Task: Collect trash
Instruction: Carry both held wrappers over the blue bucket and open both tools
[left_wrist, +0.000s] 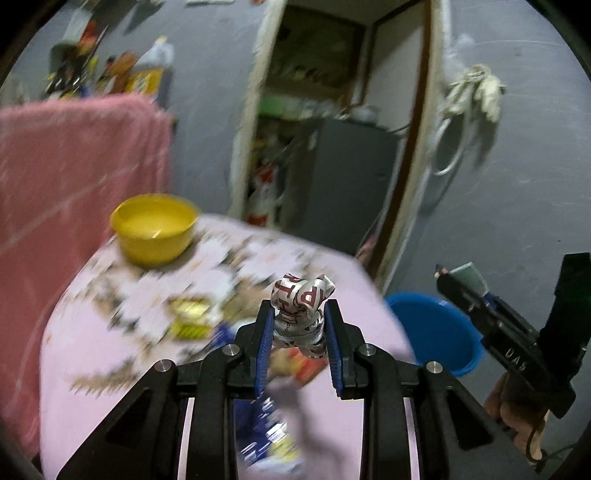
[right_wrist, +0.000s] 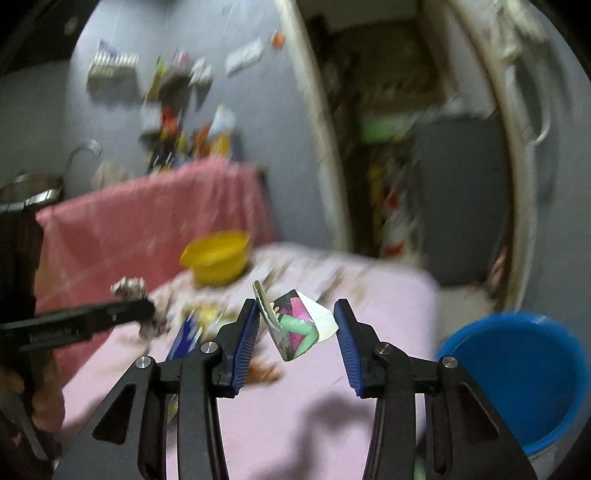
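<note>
Left tool (left_wrist: 298, 325) clamping a crumpled wrapper (left_wrist: 301, 310) above the surface (left_wrist: 332, 424), right tool (right_wrist: 295, 332) jaws apart around a loose packet (right_wrist: 295, 323), blue bucket (right_wrist: 517, 373) just beyond the surface's right edge

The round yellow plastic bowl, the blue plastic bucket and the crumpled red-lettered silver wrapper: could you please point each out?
Round yellow plastic bowl (left_wrist: 155, 242), left wrist view, outer wall.
Blue plastic bucket (right_wrist: 524, 373), right wrist view, inner wall.
Crumpled red-lettered silver wrapper (left_wrist: 301, 297), left wrist view, lettered upper part.
</note>
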